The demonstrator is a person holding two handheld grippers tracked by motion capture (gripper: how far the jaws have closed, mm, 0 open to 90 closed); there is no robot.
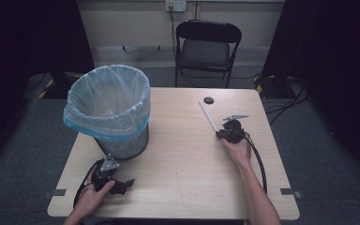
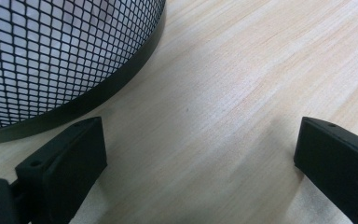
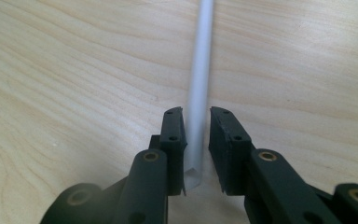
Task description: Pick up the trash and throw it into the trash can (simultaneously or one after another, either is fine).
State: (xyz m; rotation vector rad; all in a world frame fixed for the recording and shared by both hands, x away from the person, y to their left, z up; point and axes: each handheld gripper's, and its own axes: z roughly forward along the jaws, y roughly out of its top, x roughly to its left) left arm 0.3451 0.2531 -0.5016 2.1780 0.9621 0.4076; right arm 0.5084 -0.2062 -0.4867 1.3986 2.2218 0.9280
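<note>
So my right claw (image 3: pixel 196 140) was down on the pale wooden table (image 1: pixel 183 159), jaws narrowed around the near end of the long thin white plastic tube (image 3: pixel 199 84). The left pad looked to be touching the tube, but there was a thin sliver of gap on the other side, so I wouldn't call it a proper grip, more of a loose bracket around it. From the high view the tube (image 1: pixel 208 115) lay flat on the table, well to the right of the black wire-mesh waste bin with the clear blue-edged liner (image 1: pixel 110 110), and it ran away from my right claw (image 1: pixel 222 133) toward the far edge, ending near the small dark round hole in the tabletop (image 1: pixel 208 100). My left claw (image 1: pixel 122 186) was sitting just in front of the bin, near the table's front-left corner, jaws spread wide with only bare wood between them. In the left gripper view the bin's mesh wall (image 2: pixel 60 51) curved just beyond the left jaw. A black folding chair (image 1: pixel 207 47) stood behind the table, off past the bin's right.
</note>
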